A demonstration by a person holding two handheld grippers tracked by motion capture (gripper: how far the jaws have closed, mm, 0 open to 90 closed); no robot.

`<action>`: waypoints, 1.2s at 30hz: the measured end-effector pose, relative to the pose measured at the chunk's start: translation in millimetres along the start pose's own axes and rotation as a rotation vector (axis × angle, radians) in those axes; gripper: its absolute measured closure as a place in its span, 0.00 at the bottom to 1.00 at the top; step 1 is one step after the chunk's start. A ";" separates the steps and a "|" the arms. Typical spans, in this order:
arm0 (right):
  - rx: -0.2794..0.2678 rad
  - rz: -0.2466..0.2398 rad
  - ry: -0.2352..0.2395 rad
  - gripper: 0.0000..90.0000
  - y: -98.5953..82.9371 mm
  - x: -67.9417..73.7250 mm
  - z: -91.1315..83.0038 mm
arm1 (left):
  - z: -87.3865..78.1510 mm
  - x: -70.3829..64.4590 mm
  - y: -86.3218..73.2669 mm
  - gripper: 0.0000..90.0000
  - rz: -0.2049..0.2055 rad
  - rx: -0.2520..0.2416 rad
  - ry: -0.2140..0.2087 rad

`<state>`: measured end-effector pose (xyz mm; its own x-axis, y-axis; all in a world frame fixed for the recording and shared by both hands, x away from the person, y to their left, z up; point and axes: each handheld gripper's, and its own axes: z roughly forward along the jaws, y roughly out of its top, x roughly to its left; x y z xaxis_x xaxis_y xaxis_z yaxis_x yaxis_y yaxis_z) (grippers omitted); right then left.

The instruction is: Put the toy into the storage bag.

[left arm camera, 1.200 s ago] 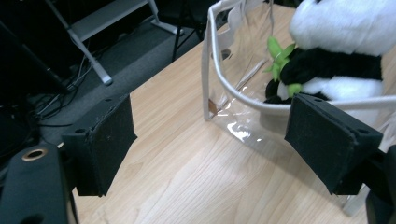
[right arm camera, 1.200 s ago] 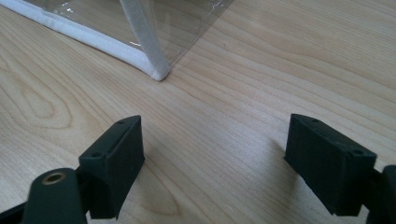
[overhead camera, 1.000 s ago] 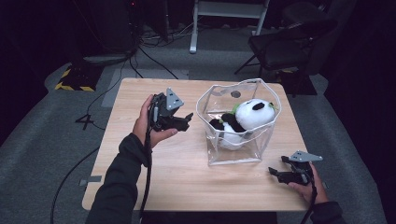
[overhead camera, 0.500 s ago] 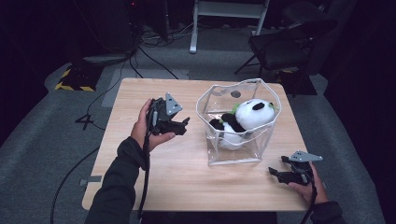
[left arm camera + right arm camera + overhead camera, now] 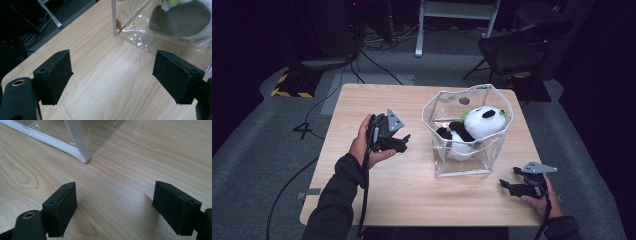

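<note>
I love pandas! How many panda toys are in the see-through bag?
1. One plush panda sits inside the clear bag on the table's right half. Another small toy could hide beneath it, but none shows.

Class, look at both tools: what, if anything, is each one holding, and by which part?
Nothing is held. The left tool and right tool are both open and apart from the clear bag with the toy panda.
</note>
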<state>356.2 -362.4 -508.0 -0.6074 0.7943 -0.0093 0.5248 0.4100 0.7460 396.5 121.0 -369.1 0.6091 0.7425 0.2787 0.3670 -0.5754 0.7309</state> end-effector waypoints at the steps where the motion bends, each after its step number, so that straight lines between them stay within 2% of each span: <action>1: -0.001 0.000 -0.001 0.22 0.0 0.0 0.0 | 0.5 -0.2 -1.6 0.18 0.000 0.004 0.000; 13: -0.001 0.000 -0.001 0.22 0.0 0.0 0.1 | 5.0 -1.8 -20.0 0.18 0.016 0.043 -0.008; 36: -0.001 0.000 -0.001 0.22 0.0 0.1 0.1 | 9.8 -3.4 -51.4 0.18 0.012 0.090 -0.012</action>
<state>356.2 -362.3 -508.1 -0.6066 0.7949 -0.0101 0.5242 0.4095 0.7467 382.4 144.7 -413.7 0.6224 0.7311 0.2793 0.4206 -0.6135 0.6684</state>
